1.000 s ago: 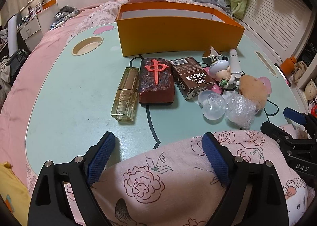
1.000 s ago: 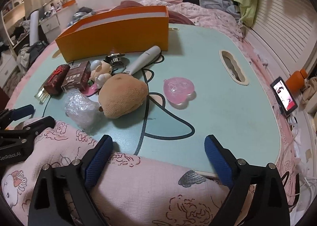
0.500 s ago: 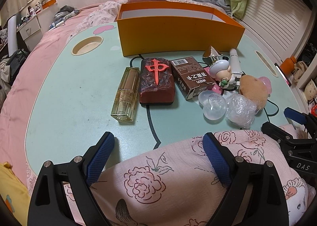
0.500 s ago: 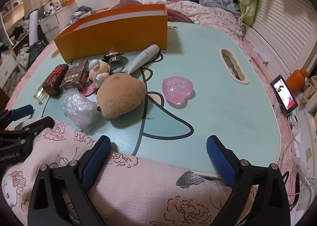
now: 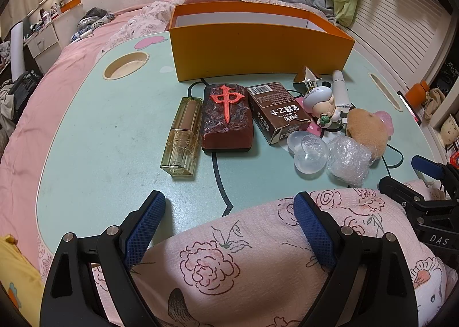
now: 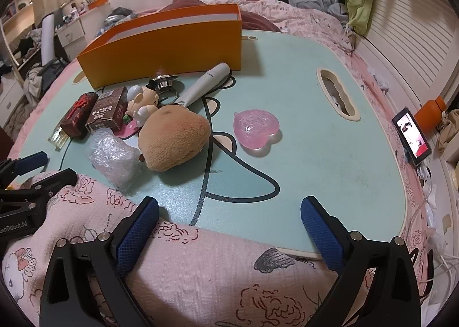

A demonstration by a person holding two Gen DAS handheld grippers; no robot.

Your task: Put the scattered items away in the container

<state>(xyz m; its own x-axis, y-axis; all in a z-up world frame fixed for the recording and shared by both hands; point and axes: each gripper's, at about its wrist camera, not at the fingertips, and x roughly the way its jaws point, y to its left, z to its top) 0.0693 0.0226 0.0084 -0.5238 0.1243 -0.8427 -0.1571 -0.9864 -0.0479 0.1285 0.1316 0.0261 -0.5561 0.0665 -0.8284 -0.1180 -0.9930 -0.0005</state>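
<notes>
An orange box (image 5: 258,48) stands open at the back of the mint table (image 5: 100,137); it also shows in the right wrist view (image 6: 166,48). In front lie a perfume bottle (image 5: 182,137), a red mahjong block (image 5: 227,117), a brown carton (image 5: 276,111), a doll figure (image 5: 322,104), a white tube (image 6: 205,84), a clear capsule (image 5: 308,150), bubble wrap (image 6: 114,157), a brown plush (image 6: 172,140) and a pink heart (image 6: 255,129). My left gripper (image 5: 229,226) is open and empty at the near edge. My right gripper (image 6: 229,226) is open and empty, right of it.
A pink floral blanket (image 5: 258,263) covers the near edge under both grippers. The table has a round cup hole (image 5: 126,65) at back left and a slot (image 6: 338,93) at right. A phone (image 6: 411,136) and an orange bottle (image 6: 430,111) sit off the right side.
The right gripper has drifted slightly forward and right. The left gripper has barely moved. No item has moved.
</notes>
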